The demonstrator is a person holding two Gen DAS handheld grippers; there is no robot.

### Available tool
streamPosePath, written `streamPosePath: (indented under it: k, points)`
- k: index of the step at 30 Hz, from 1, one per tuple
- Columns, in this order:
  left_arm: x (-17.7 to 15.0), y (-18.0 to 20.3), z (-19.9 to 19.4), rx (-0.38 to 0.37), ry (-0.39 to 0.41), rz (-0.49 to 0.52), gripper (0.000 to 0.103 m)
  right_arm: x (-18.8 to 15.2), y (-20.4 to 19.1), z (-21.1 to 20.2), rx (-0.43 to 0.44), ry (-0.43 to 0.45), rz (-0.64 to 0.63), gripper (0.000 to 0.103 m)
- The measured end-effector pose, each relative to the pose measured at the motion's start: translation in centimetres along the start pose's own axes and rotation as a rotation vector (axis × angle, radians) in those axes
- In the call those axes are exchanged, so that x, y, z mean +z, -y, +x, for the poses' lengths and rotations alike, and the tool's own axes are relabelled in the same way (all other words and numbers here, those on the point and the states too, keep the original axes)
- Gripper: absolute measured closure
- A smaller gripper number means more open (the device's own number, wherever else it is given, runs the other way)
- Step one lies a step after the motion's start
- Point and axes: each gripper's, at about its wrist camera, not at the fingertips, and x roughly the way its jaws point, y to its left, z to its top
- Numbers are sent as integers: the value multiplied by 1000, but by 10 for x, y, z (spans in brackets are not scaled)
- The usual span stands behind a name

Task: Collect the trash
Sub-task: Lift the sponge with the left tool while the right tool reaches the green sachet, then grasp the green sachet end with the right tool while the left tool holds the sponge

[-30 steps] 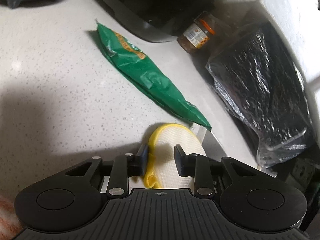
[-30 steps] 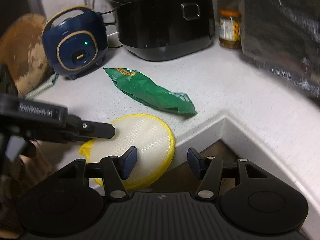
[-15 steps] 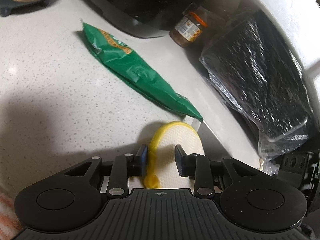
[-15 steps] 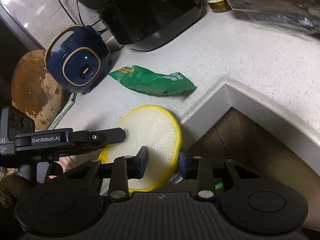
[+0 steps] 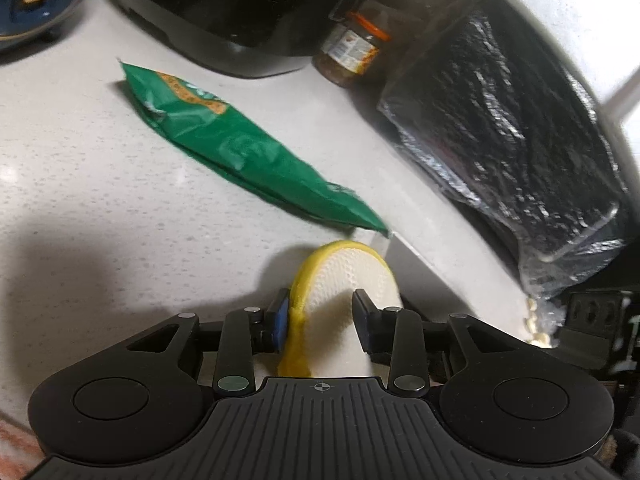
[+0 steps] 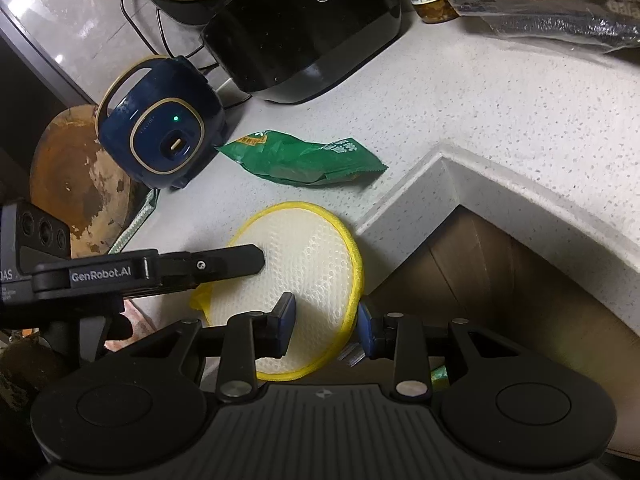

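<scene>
Since a second ago: right gripper [image 6: 325,328] brought in and narrowed around yellow-rimmed mesh pad [image 6: 308,264], one finger over the mesh, one outside the rim; firm contact cannot be told. Left gripper [image 5: 321,320] clamped on same pad [image 5: 352,280] at counter [image 6: 500,120] edge. One green snack wrapper [image 5: 240,156] just beyond. One jar [image 5: 350,54], contents brownish. Two black cookers, one blue.
</scene>
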Motion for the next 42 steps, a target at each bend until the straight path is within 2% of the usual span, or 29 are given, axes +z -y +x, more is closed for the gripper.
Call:
streamPosePath:
  k: [3,5,10,13,16,19,24,26,27,28,29,30,32,37,42]
  points:
    - [-4,-3,-5,-57,12,-70,82,1,-4,-1,-36,7,-20,70]
    - [-7,-6,-10,-79,24,-115,83,2,-7,0,-58,11,-45,70]
    - [-10,-15,-38,-60,144,-161,86,9,-30,0,-77,35,-151,68]
    - [-8,-21,-64,21,237,-182,86,17,-55,-1,-134,84,-276,64]
    - [-6,-26,-88,147,314,-188,86,27,-80,4,-273,162,-443,44]
    - [-5,-29,-105,243,360,-189,86,42,-91,16,-330,189,-503,41]
    - [-7,-37,-113,256,378,-215,86,65,-85,45,-309,127,-455,39]
    - [-9,-39,-113,261,378,-222,86,67,-81,57,-301,86,-405,39]
    - [-10,-40,-114,264,378,-227,86,64,-80,61,-271,35,-361,39]
    - [-11,-41,-114,269,379,-231,86,64,-80,61,-271,35,-361,39]
    - [-11,-42,-115,274,378,-232,86,61,-82,60,-230,6,-366,39]
    - [-11,-42,-115,278,376,-233,86,57,-90,56,-144,-43,-398,39]
    - [-13,-42,-117,286,370,-228,86,56,-94,54,-146,-36,-413,39]
    - [-17,-34,-114,299,342,-203,86,63,-121,52,-255,77,-535,39]
    - [-22,-30,-111,304,325,-189,86,89,-134,79,-222,35,-529,39]
